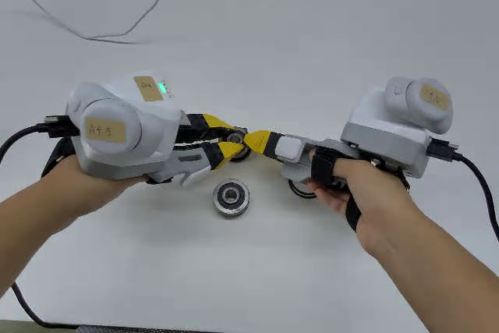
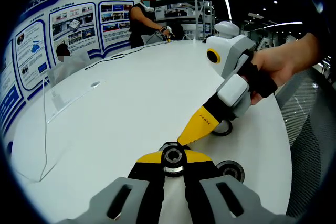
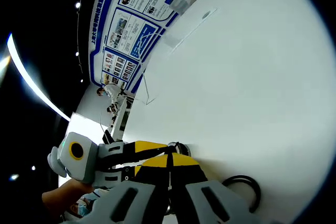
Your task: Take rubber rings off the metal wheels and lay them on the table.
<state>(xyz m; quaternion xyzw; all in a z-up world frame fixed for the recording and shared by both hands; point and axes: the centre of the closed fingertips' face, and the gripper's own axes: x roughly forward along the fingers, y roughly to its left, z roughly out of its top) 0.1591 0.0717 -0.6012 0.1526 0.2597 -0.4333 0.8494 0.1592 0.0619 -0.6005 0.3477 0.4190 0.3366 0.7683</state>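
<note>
My left gripper [image 1: 227, 147] is shut on a metal wheel [image 2: 173, 157] and holds it just above the white table [image 1: 257, 52]. My right gripper [image 1: 251, 142] comes in from the right. Its yellow tips meet the wheel's rim and are shut on the black rubber ring [image 3: 177, 147] there. A second wheel [image 1: 231, 197], with its rubber ring on, lies flat on the table just in front of the grippers. A loose rubber ring [image 2: 222, 128] lies on the table under the right gripper, also seen as a loose ring [image 3: 242, 188] beside its jaws.
A thin grey cable [image 1: 101, 35] curves across the far left of the table. The table's rounded edge [image 2: 286, 129] runs along the right. At the far end a person [image 2: 144, 17] stands near shelves and wall posters.
</note>
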